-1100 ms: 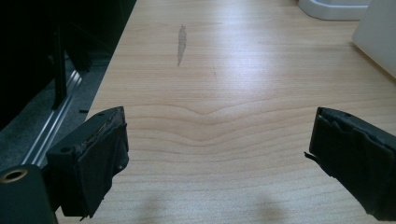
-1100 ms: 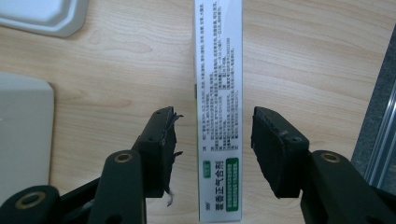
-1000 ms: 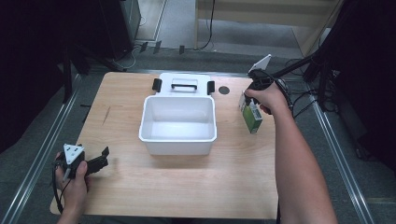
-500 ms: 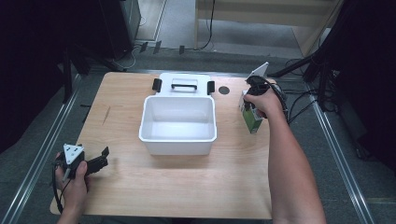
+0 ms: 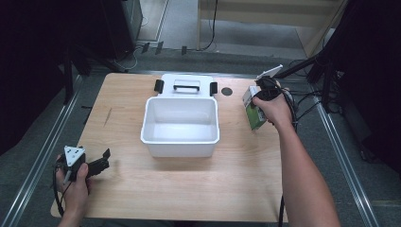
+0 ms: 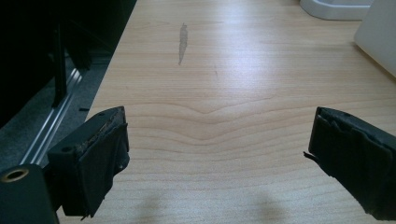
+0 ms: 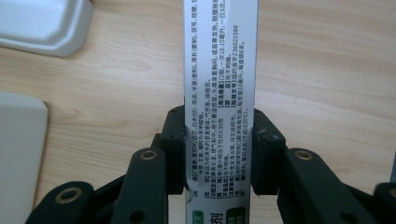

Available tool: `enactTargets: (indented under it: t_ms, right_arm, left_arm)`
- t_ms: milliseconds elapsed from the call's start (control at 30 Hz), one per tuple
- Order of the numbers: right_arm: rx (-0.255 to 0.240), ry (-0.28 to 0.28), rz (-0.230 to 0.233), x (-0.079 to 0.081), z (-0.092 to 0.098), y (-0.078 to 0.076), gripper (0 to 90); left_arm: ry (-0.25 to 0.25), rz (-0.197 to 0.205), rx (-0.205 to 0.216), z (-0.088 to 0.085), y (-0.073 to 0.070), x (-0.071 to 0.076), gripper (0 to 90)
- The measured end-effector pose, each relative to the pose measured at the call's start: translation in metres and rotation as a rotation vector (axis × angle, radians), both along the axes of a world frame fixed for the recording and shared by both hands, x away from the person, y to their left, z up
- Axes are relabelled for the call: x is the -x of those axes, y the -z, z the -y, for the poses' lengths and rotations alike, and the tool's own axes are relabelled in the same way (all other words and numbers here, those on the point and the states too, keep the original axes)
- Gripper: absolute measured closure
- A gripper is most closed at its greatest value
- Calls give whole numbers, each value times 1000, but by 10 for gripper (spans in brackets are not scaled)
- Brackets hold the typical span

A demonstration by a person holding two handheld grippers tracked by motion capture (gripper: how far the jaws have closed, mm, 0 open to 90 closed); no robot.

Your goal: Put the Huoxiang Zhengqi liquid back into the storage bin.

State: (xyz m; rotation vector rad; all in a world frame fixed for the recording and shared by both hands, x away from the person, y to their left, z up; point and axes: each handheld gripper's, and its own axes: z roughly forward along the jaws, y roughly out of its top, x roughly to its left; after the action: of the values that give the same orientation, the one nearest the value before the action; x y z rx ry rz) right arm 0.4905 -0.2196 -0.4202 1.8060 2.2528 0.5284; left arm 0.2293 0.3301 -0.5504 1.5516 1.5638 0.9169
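Carton [image 5: 254, 109] – small, green and white, printed text on its side – sits clamped between the right gripper's [image 7: 218, 154] jaws over the table's [image 5: 189, 189] right edge, just right of the bin. Left to right: left gripper [image 5: 97, 165] at the near-left corner, jaws spread wide with bare wood between them; white bin [image 5: 180, 125] at centre, its lid [image 5: 185, 85] lying behind it; then the held carton.

We note the right gripper [image 5: 261, 97] has shifted slightly toward 12 o'clock, carrying the green-and-white carton [image 5: 254, 109] clamped between its jaws. The carton now sits a little farther from us, right of the white bin [image 5: 179, 142], with the forearm extended further.
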Motion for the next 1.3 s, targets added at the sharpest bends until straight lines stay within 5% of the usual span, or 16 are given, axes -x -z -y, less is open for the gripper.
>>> enactTargets:
  t_ms: [267,300,467,500,700,933,1067,1167,1300]
  right_arm:
    - [-114,-58,173,23,-8,-25,650]
    - [-150,-66,225,30,-11,-29,649]
    - [-191,-83,330,46,-15,-39,650]
    - [-212,-95,378,54,-17,-44,650]
    - [-258,-178,484,75,-26,-61,650]
    - [-327,-298,566,94,-39,-74,650]
    - [-400,-424,592,103,-52,-81,649]
    - [-404,-467,604,106,-56,-81,650]
    - [-387,-600,610,105,-65,-78,649]
  left_arm:
    - [-1,3,2,0,0,0,52]
    - [-2,3,2,0,0,0,52]
    - [-3,4,1,0,0,0,52]
    - [-3,3,0,0,0,0,52]
    - [-3,2,0,0,0,0,52]
    - [-5,2,-2,0,0,0,52]
    - [-5,2,-2,0,0,0,52]
    - [-4,2,-2,0,0,0,52]
    - [-4,2,-2,0,0,0,52]
